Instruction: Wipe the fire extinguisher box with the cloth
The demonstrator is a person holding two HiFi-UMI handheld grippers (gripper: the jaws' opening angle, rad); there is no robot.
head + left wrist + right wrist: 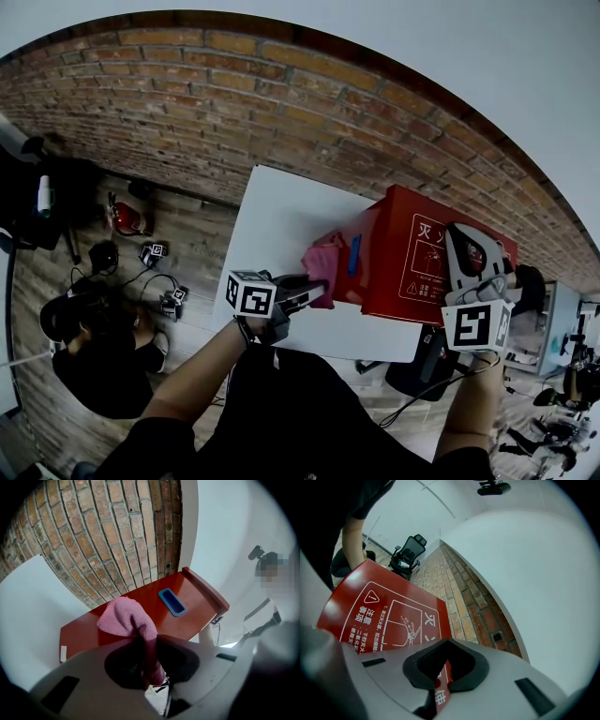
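**Cloth pinched against the box's end, right jaws clenched on nothing**

Brickwork (234,103) fills the top of the head view. Below it we see the white table (281,202) carrying the red box (412,272). Only this view gives us the whole layout, with a gripper at each end of the box. The right gripper view alone shows an office chair (408,552) far off, and it brings the white print on the box's face close. The left gripper view alone looks squarely at the box's plain end panel, where the pink cloth (124,618) lies bunched just beside the blue handle (172,602).

The left gripper (147,660) has its jaws clamped on a tail of the cloth. The right gripper (440,670) has its jaws pressed together with nothing between the pads, and it sits over the printed face near the box's right end.

We cannot tell whether its tips touch that face. In the head view the gripper covers part of the print.
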